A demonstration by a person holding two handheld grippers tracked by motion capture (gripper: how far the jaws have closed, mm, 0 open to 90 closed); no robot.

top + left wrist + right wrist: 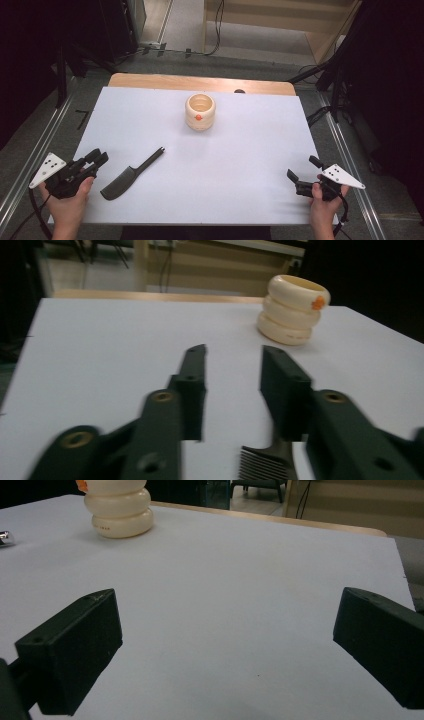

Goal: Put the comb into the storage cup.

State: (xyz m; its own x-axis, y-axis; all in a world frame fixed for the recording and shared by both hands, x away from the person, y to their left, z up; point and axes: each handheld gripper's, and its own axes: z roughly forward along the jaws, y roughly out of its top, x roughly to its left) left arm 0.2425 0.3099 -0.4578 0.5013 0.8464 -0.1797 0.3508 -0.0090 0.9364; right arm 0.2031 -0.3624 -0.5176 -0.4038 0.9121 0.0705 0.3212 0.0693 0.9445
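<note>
A black comb (132,174) lies slantwise on the white table sheet (240,165), teeth end toward the front left. A cream ribbed cup (200,111) with an orange spot stands upright at the back middle. My left gripper (100,155) rests at the front left, just left of the comb, its jaws a narrow gap apart with nothing between them. In the left gripper view the gripper (232,352) points toward the cup (294,310), and the comb's teeth (267,462) lie low by its right jaw. My right gripper (301,167) stands wide open at the front right; the right gripper view has the gripper (227,600) over bare sheet, the cup (119,510) far off.
A wooden table edge (200,82) runs behind the sheet. Metal rails (30,155) flank the table on both sides, and cables lie on the floor beyond it. Bare sheet stretches between the comb and the right gripper.
</note>
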